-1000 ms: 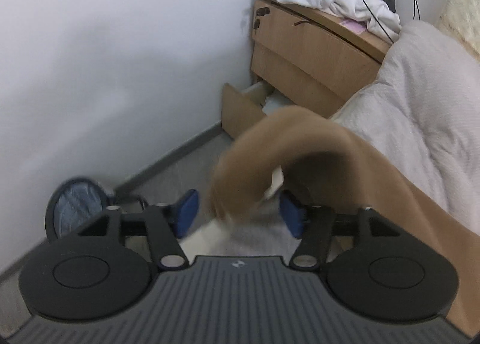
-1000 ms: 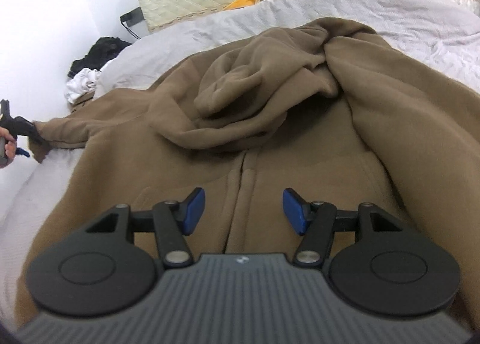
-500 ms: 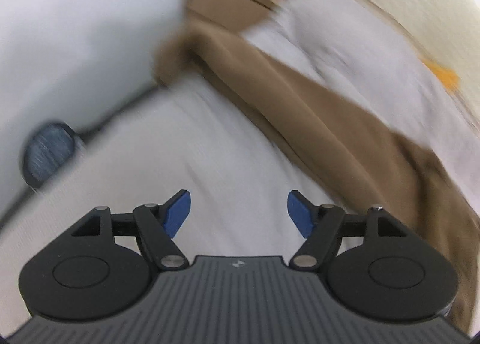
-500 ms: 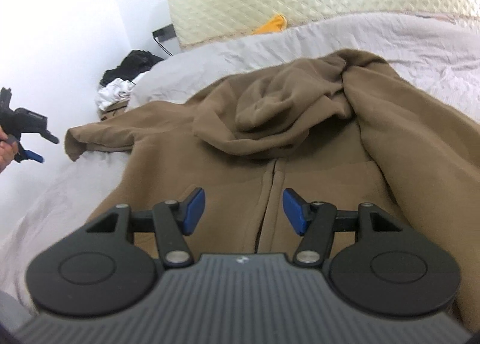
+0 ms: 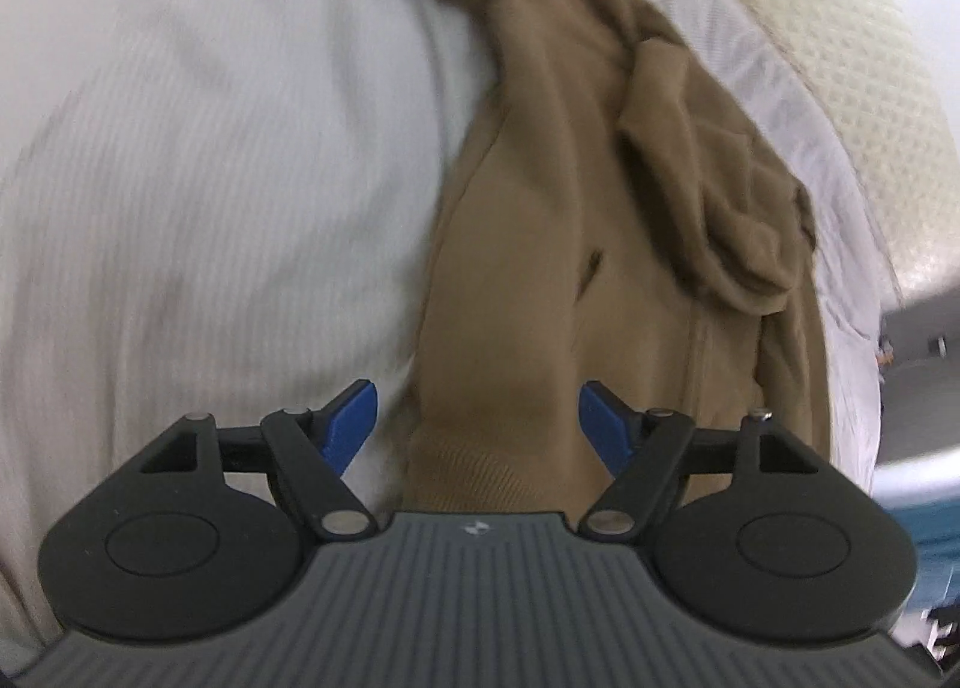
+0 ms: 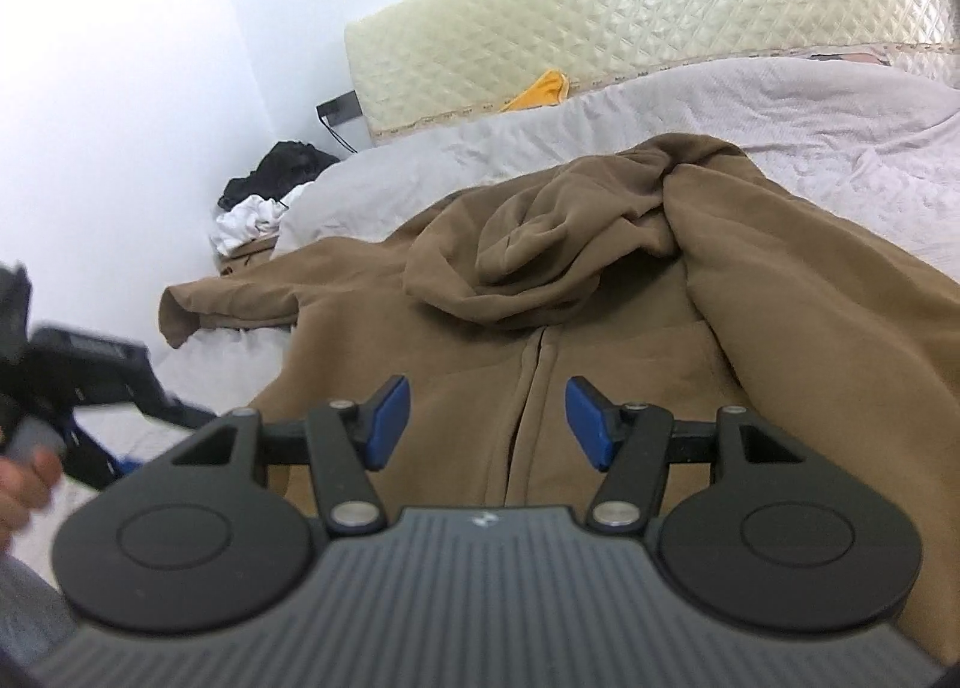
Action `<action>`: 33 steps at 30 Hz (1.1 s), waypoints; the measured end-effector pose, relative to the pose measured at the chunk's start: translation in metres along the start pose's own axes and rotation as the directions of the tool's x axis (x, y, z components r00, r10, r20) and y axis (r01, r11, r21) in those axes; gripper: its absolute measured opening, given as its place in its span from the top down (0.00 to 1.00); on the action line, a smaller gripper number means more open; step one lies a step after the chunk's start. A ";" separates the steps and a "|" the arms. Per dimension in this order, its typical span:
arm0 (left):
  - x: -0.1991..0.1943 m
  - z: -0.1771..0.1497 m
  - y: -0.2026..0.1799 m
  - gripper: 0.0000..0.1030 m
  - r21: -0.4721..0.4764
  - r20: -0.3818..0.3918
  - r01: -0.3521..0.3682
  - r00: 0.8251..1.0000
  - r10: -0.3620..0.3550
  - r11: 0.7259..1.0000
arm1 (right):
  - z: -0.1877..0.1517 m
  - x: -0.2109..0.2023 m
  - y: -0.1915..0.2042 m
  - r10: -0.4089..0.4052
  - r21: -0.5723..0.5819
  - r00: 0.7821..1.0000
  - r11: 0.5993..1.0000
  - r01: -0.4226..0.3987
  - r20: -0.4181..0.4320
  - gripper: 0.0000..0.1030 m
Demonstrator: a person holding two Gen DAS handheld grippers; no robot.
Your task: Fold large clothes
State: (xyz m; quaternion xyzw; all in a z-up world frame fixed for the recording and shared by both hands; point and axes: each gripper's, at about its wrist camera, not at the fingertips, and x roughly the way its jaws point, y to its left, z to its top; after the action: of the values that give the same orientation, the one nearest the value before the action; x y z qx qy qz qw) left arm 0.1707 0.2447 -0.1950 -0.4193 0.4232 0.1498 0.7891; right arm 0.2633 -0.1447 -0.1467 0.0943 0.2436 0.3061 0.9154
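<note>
Two handheld grippers are seen poised over a brown hooded jacket (image 6: 630,340) that is spread front-up across a pale grey bedspread (image 6: 780,105). The garment's hood (image 6: 528,250) is bunched in a heap at the collar, and a front zipper seam (image 6: 528,388) is seen running down from beneath it. One sleeve (image 6: 234,304) is stretched out flat toward the wall side of the bed, its cuff lying on the cover, while the other side of the jacket is folded in thick ridges toward the right edge of the right wrist view.

The left gripper (image 5: 478,424) is pointed steeply down at the jacket's ribbed hem (image 5: 480,472), which is framed between its blue pads (image 5: 351,424). Its jaws are opening, with the hem below and between them but not pinched. The same gripper is glimpsed, blurred, at the left edge of the right wrist view, where the person's hand (image 6: 24,484) is wrapped around its handle.

The right gripper (image 6: 487,418) is held above the jacket's lower front, near the zipper. Its jaws are spread and nothing is gripped.

A quilted cream headboard (image 6: 630,21) is visible behind the bed, with a yellow cloth (image 6: 540,87) tucked at its base. Black and white clothes (image 6: 264,196) are piled beside the bed, against the white wall (image 6: 120,57).
</note>
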 end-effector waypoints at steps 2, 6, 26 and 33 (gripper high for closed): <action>0.009 -0.013 0.011 0.24 -0.030 -0.008 0.016 1.000 -0.017 0.999 | 0.000 -0.004 -0.002 0.002 0.006 1.000 1.000 -0.002 0.006 0.41; 0.016 -0.039 0.018 0.25 -0.063 -0.014 0.073 0.997 -0.074 0.995 | -0.001 -0.008 -0.007 0.008 0.039 1.000 0.999 -0.008 0.011 0.41; -0.002 -0.039 0.012 0.84 0.050 0.041 -0.014 0.999 0.012 0.999 | 0.001 -0.010 -0.019 -0.107 0.038 0.994 0.994 0.107 0.001 0.41; -0.023 -0.041 -0.004 0.35 0.150 0.070 -0.075 0.995 0.065 0.986 | 0.010 -0.022 -0.041 -0.304 0.039 0.952 0.952 0.305 -0.026 0.42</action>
State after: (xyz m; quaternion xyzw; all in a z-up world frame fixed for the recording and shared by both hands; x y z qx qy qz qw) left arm 0.1374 0.2130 -0.1864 -0.3374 0.4220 0.1582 0.8265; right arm 0.2740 -0.1909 -0.1422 0.0721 0.2706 0.1569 0.9471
